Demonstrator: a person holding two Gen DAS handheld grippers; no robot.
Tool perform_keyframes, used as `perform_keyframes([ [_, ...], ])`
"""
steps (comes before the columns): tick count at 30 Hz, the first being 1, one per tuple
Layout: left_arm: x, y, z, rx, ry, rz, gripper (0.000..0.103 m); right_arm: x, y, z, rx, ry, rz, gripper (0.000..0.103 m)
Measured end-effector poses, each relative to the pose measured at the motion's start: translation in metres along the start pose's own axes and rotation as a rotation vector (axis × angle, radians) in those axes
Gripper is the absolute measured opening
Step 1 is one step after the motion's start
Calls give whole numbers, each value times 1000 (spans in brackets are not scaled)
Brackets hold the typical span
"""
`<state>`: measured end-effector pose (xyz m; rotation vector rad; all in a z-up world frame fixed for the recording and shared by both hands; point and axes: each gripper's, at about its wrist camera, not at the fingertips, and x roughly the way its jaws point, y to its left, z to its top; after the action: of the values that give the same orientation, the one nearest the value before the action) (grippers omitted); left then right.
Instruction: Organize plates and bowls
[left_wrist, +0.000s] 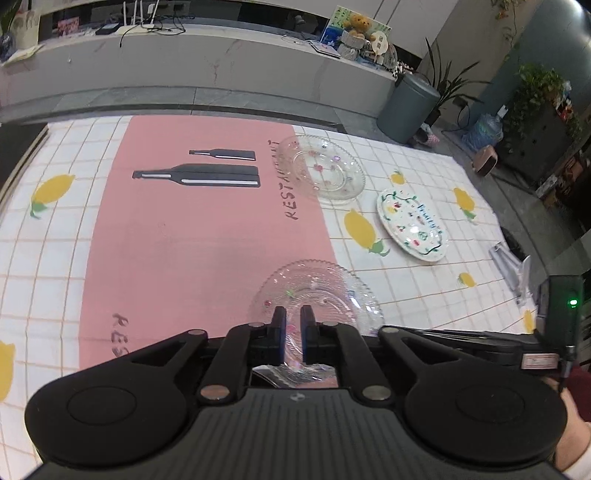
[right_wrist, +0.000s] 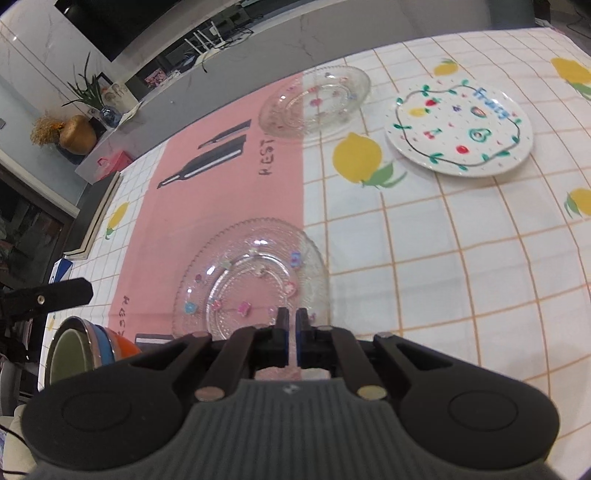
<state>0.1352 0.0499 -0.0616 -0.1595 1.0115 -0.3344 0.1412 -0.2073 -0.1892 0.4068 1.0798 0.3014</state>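
Plates: a ribbed clear glass plate (right_wrist: 251, 280) straddles the pink placemat (right_wrist: 221, 184) edge at 6 o'clock; its near rim sits in the narrow gap between both grippers' fingers, though whether the left gripper (left_wrist: 293, 317) and right gripper (right_wrist: 292, 319) pinch it I cannot tell. A second glass plate (right_wrist: 314, 99) lies at 12, a painted ceramic plate (right_wrist: 458, 129) at 2, with open checked tablecloth (right_wrist: 443, 258) between. Stacked bowls (right_wrist: 92, 350) sit at 8.

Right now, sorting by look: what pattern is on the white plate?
Fruits inside a green vine border on the white plate; right wrist view.
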Motion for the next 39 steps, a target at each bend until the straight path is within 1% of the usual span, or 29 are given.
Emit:
perform_keyframes([
  [1,2,0,2,11,5,5,17,-1,-2,0,3,-2,-1,13],
  [2,3,0,4,22,13,9,21,-1,-4,0,5,-3,-5,16],
  [3,6,1,6,31,23,11,25,-1,-5,0,8,-5,-9,22],
  [4,9,2,8,36,35,12,26,-1,-7,1,12,-6,-13,26],
  [6,17,5,12,38,70,8,33,0,-11,2,24,-5,-16,30],
  [7,21,7,14,36,89,5,34,1,-13,3,32,-2,-20,34],
  [9,30,10,18,43,124,0,42,1,-16,4,42,-3,-20,35],
  [11,38,11,21,59,160,0,46,2,-19,5,54,-3,-24,37],
  [12,42,11,23,67,179,3,47,3,-22,5,64,-2,-24,37],
  [14,51,12,26,77,217,15,47,6,-26,5,90,4,-15,37],
  [18,69,17,30,96,264,27,47,9,-31,6,118,6,4,37],
  [24,91,22,36,121,332,18,47,12,-33,9,141,13,36,37],
  [25,94,22,37,123,341,18,46,12,-33,9,149,15,44,36],
  [27,100,24,38,125,361,15,43,14,-34,8,165,18,57,33],
  [28,103,25,39,127,370,14,41,15,-34,8,169,21,62,28],
  [29,106,25,39,127,381,13,39,16,-34,8,172,25,64,27],
  [31,111,24,38,129,400,11,37,17,-34,8,178,26,70,25],
  [33,115,24,37,131,411,8,31,18,-34,7,186,31,80,24],
  [34,116,24,37,129,416,6,30,19,-34,7,190,34,86,22],
  [36,118,23,36,128,422,-4,23,21,-33,6,192,41,95,18],
  [39,120,21,36,130,428,-10,20,22,-34,4,196,45,107,15],
])
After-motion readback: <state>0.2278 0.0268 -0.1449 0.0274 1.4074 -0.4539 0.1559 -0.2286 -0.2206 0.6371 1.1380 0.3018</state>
